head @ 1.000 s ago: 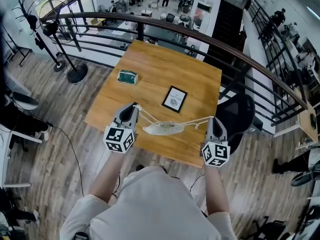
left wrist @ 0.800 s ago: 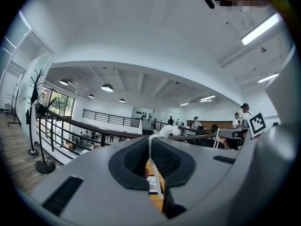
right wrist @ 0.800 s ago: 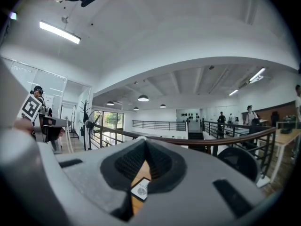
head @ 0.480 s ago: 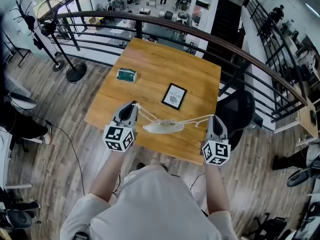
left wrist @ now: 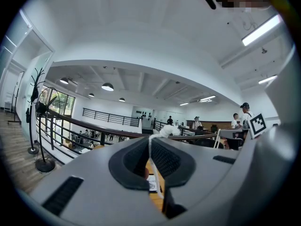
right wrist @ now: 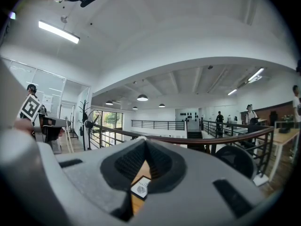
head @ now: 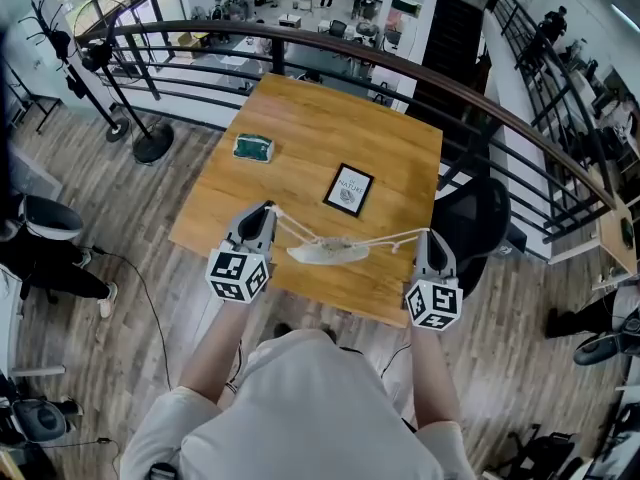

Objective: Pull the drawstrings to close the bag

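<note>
Holding one drawstring apiece, the two grippers flank the white drawstring bag (head: pixel 328 254), which lies on the wooden surface (head: pixel 320 128) close to the edge nearest the person. The bag looks flat and narrow, with its long axis running side to side. Whether its mouth is fully drawn shut cannot be told.

Left gripper (head: pixel 268 211):
- It sits just left of the bag and points level, away from the person.
- Its fingers (left wrist: pixel 84 182) are clenched on the left drawstring (head: pixel 295 230).
- The left gripper view shows the white cord pinched in the seam between the dark ribbed pads.
- A knot (left wrist: pixel 167 131) pokes out past the tips.
- From the bag's left end the cord rises off the surface, taut, up to the fingertips.

Right gripper (head: pixel 428 236):
- It is right of the bag, farther from it than the left gripper, and also level.
- Its fingers are clenched fully together.
- In the head view the right drawstring (head: pixel 385 240) runs taut from the bag's right end straight to the fingertips.
- In the right gripper view the pads meet, but the cord itself cannot be made out.

Other items, placed from the bag:
- A black-framed card (head: pixel 348 191) lies flat just beyond it.
- A green packet (head: pixel 253 149) lies beyond and to the left, well apart.
- A dark office chair (head: pixel 480 223) stands to the right, off the surface.
- A curved railing (head: pixel 400 68) runs past the far side.
</note>
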A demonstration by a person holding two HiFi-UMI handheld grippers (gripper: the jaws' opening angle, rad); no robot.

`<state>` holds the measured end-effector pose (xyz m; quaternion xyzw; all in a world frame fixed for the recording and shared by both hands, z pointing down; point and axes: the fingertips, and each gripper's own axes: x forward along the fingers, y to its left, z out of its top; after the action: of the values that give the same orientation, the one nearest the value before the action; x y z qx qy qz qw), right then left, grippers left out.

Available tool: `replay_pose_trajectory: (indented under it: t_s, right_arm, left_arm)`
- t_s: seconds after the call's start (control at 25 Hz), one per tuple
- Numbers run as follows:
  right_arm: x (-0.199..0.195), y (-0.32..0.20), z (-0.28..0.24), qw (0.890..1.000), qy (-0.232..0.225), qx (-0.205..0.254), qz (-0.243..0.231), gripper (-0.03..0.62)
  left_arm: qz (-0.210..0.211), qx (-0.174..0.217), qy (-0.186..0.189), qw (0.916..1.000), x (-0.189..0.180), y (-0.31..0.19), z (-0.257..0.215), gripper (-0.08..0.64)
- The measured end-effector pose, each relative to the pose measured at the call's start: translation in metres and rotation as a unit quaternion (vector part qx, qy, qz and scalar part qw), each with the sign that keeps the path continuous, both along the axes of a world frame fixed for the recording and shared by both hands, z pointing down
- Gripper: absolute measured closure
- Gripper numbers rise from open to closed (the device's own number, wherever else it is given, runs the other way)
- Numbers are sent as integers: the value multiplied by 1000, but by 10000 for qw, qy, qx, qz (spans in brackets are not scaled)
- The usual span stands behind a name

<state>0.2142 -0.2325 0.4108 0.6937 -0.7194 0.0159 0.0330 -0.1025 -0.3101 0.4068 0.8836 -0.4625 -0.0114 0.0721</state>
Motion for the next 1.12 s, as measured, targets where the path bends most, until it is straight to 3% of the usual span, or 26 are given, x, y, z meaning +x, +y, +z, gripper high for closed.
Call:
replay_pose_trajectory:
  t_s: [1.12]
  right_arm:
    - [17, -2, 6, 9999, -10, -52, -91, 591]
  left_arm:
    - [-67, -21, -83, 9999, 19, 5, -1, 560]
